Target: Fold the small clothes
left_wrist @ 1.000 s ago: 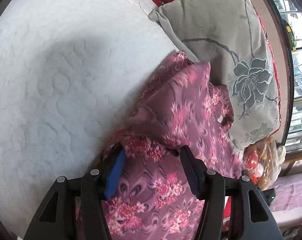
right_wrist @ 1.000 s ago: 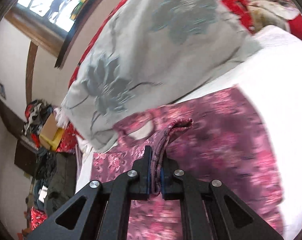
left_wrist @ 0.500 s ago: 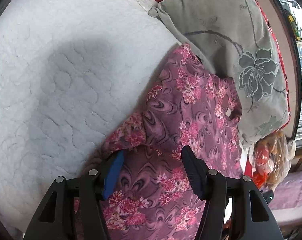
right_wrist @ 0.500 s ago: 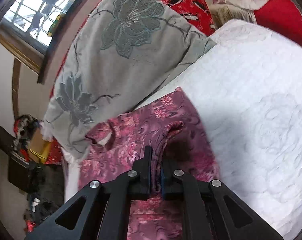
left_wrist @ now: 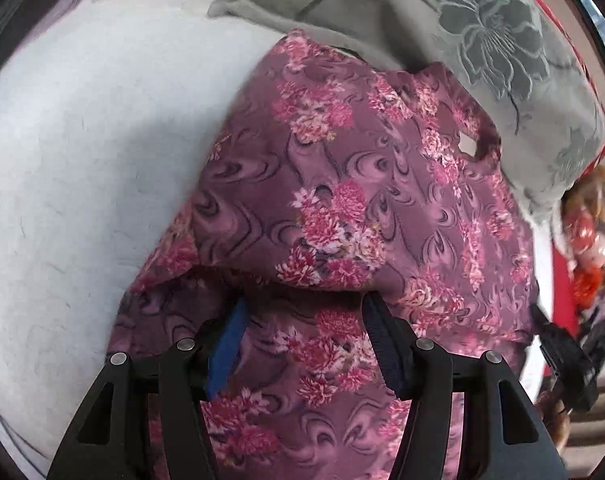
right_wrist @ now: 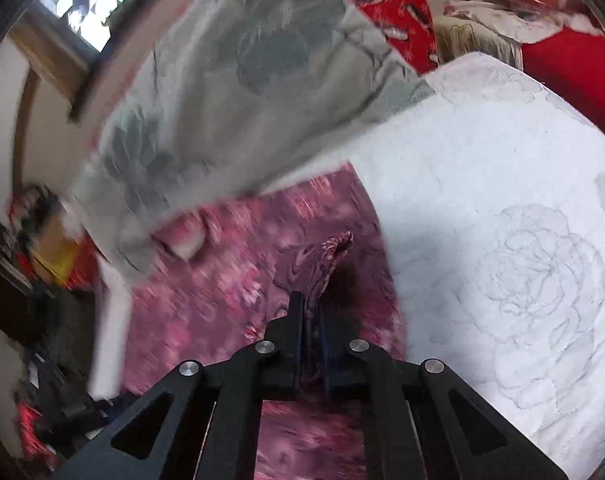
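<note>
Both wrist views closely overlook the garment (left_wrist: 342, 208).

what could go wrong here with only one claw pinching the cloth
The right claw pinches only a thin bunched edge of the purple floral garment; it could slip free mid-fold. The left claw is open, so the layers beneath may shift. The garment's far edge touches the grey flower-print pillow and could snag there.

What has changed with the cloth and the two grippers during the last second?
The flap of the purple flowered garment that stood raised has come down flat over the rest, toward the white bedcover. The right gripper stays shut on a pinched fold. The left gripper stays open over the cloth, holding nothing.
</note>
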Tool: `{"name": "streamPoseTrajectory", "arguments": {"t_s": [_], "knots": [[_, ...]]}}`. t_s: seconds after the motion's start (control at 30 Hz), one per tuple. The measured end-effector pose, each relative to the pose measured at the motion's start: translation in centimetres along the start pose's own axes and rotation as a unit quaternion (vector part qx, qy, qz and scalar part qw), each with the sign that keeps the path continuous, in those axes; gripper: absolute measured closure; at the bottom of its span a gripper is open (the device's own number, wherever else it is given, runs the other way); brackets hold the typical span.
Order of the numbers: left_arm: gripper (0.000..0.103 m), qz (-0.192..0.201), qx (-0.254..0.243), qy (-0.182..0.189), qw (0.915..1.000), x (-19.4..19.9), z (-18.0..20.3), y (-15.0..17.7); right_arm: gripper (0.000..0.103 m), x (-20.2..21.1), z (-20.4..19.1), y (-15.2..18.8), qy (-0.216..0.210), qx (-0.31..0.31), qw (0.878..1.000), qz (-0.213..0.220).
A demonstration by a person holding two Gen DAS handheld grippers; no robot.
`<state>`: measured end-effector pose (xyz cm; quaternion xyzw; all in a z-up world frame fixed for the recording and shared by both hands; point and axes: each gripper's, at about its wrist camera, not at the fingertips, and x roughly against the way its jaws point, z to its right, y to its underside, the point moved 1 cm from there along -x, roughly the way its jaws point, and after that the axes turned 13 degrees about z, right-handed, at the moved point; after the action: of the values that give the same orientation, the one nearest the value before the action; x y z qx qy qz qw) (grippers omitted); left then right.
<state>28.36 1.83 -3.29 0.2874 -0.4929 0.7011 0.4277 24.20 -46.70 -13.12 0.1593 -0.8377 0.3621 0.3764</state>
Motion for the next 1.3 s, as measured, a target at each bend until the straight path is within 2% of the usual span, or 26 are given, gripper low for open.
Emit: {"name": "streamPoseTrajectory", "arguments": {"t_s": [0.03, 0.07, 0.1, 0.13, 0.17, 0.2, 0.27, 0.33, 0.4, 0.5, 0.57, 0.67, 0.73, 0.83, 1.03, 1.1, 1.23, 1.3], "knots": [[0.045, -0.003, -0.01, -0.004, 0.9999, 0.1, 0.3, -0.1, 0.091, 0.0, 0.0, 0.2, 0.0, 0.01, 1.0, -0.004], [0.045, -0.008, -0.017, 0.0, 0.9998, 0.6, 0.6, 0.0, 0.09, 0.9, 0.0, 0.1, -0.003, 0.011, 1.0, 0.011], [0.045, -0.011, -0.019, 0.016, 0.9996, 1.1, 0.9, 0.3, 0.087, 1.6, 0.0, -0.1, -0.004, 0.006, 1.0, 0.016], [0.045, -0.012, -0.023, 0.03, 0.9992, 1.6, 1.1, 0.7, 0.087, 2.5, 0.1, -0.3, -0.015, -0.004, 1.0, 0.025], [0.044, -0.013, -0.028, 0.031, 0.999, 1.8, 1.2, 0.9, 0.086, 3.6, 0.3, -0.3, -0.043, -0.013, 0.998, 0.034], [0.044, -0.015, -0.037, 0.028, 0.9988, 1.9, 1.4, 1.5, 0.086, 3.9, 0.3, -0.2, -0.051, -0.013, 0.998, 0.034], [0.043, -0.027, -0.046, 0.019, 0.9984, 1.2, 1.3, 2.7, 0.081, 3.4, 0.7, 1.2, -0.036, 0.004, 0.999, 0.007], [0.043, -0.014, -0.082, -0.006, 0.9965, 1.1, 2.0, 3.7, 0.085, 2.4, 1.0, 2.6, -0.037, 0.018, 0.999, -0.026], [0.044, -0.017, -0.112, -0.021, 0.9933, 1.7, 3.1, 4.4, 0.086, 3.3, 0.7, 2.9, -0.026, 0.028, 0.999, -0.028], [0.043, -0.037, -0.118, 0.002, 0.9924, 2.8, 3.9, 5.9, 0.081, 4.8, -0.2, 4.1, -0.031, 0.067, 0.996, -0.055], [0.043, -0.048, -0.128, -0.001, 0.9906, 3.1, 4.1, 7.6, 0.078, 5.8, -0.6, 6.0, -0.019, 0.104, 0.992, -0.072], [0.043, -0.044, -0.162, -0.025, 0.9855, 3.2, 4.4, 10.0, 0.078, 7.6, -0.1, 9.1, -0.011, 0.132, 0.988, -0.077], [0.043, -0.038, -0.186, -0.037, 0.981, 3.7, 5.0, 11.3, 0.077, 9.0, 0.2, 10.5, -0.012, 0.127, 0.989, -0.075], [0.043, -0.047, -0.183, -0.036, 0.9813, 4.5, 4.7, 12.6, 0.073, 11.1, 0.8, 12.5, -0.012, 0.117, 0.99, -0.082], [0.043, -0.054, -0.18, -0.039, 0.9813, 6.0, 4.4, 14.7, 0.073, 14.5, 1.2, 15.4, -0.007, 0.123, 0.989, -0.083], [0.044, -0.06, -0.179, -0.041, 0.9811, 6.6, 4.0, 15.2, 0.07, 15.3, 1.7, 16.3, 0.0, 0.12, 0.989, -0.091], [0.045, -0.082, -0.151, -0.03, 0.9846, 8.9, 1.4, 15.2, 0.067, 16.7, 3.1, 17.8, 0.014, 0.101, 0.99, -0.096], [0.045, -0.081, -0.137, -0.024, 0.987, 10.6, -0.7, 14.7, 0.067, 17.9, 4.4, 18.4, 0.016, 0.082, 0.992, -0.093]]}}
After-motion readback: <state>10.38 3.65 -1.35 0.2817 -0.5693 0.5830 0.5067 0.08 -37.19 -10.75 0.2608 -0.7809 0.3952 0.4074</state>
